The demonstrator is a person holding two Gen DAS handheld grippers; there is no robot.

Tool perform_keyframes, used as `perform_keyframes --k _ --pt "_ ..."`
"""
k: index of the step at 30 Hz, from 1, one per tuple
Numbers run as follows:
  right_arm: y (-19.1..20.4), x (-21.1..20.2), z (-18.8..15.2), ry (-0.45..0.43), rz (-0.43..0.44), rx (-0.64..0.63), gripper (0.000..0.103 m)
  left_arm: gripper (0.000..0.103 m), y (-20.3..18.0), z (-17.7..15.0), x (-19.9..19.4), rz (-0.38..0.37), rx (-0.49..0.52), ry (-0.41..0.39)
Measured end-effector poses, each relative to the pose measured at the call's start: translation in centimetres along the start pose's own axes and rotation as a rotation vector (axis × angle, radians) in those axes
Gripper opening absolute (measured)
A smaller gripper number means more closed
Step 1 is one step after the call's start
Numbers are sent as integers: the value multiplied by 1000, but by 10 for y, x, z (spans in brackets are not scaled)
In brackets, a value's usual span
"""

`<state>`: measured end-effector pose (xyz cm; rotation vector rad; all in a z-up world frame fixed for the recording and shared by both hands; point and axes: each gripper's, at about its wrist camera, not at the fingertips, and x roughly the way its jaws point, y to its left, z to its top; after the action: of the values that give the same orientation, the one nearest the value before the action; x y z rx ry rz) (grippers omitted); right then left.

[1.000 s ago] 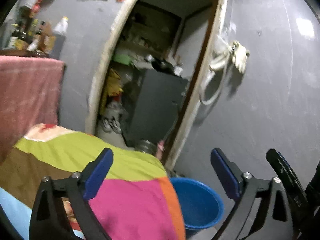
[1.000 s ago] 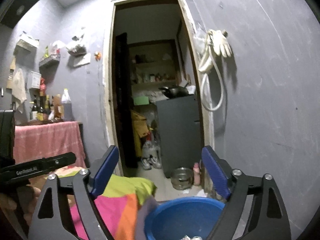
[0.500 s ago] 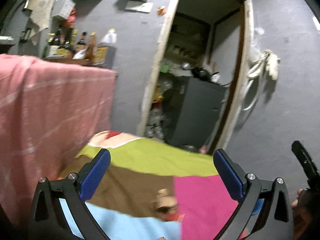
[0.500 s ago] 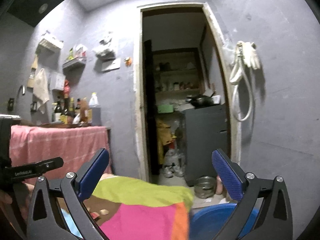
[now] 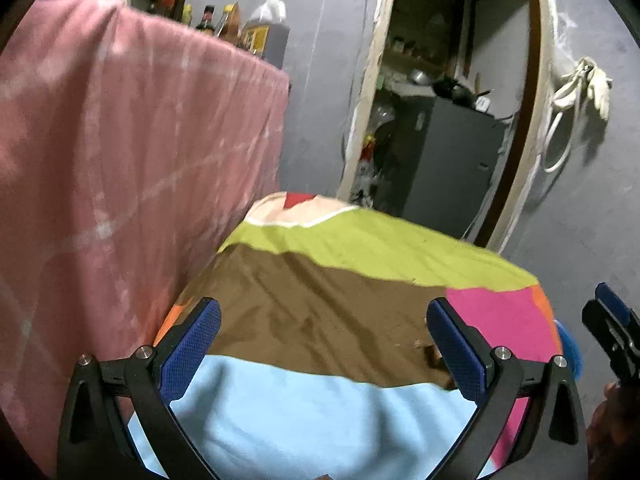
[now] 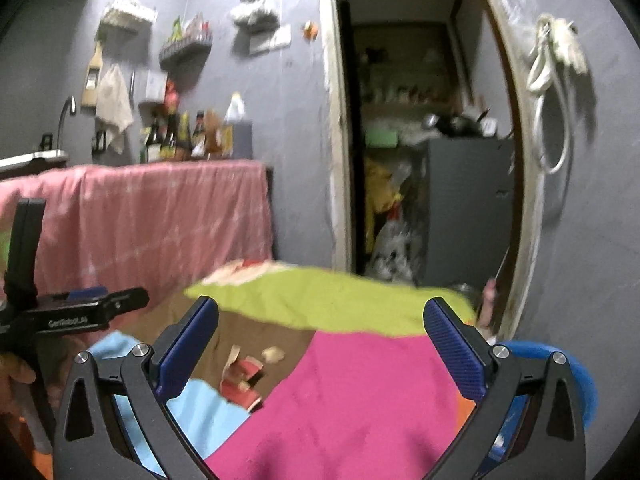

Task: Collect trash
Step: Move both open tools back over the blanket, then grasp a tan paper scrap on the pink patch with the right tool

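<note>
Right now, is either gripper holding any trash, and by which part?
Nothing held. Left gripper and right gripper are both open and empty; the red scraps lie untouched on the cloth.

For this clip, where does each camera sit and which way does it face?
Left wrist: on the left claw, open, angled down over the patchwork cloth toward the doorway; the right claw's tip and a hand show at the right edge.
Right wrist: on the right claw, open, facing the doorway across the cloth and trash scraps; the left claw and hand show at left.
Shared: cloth, pink drape, doorway, blue bucket.
</note>
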<state>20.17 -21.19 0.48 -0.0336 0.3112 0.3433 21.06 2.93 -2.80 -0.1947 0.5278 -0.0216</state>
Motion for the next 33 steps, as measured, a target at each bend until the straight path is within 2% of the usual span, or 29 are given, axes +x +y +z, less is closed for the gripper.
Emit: perform_keyframes --k 11,16,18,19,21,27,33 --pt "23 71 -25 307 143 -34 103 101 22 1 34 48 -69 102" --pt "36 96 -35 411 190 -70 92 101 26 2 40 42 -94 123" --pt "38 103 -38 446 204 -79 81 101 24 3 40 31 -95 124" --pt "37 105 -39 454 211 -78 77 101 23 4 40 26 -94 123" --pt "35 106 -41 463 212 -73 58 101 20 6 41 15 -88 122" --pt "21 97 -40 441 222 -31 33 101 5 9 45 -33 -58 131" --pt "4 84 -36 387 190 -13 27 100 -15 11 51 -92 -8 148"
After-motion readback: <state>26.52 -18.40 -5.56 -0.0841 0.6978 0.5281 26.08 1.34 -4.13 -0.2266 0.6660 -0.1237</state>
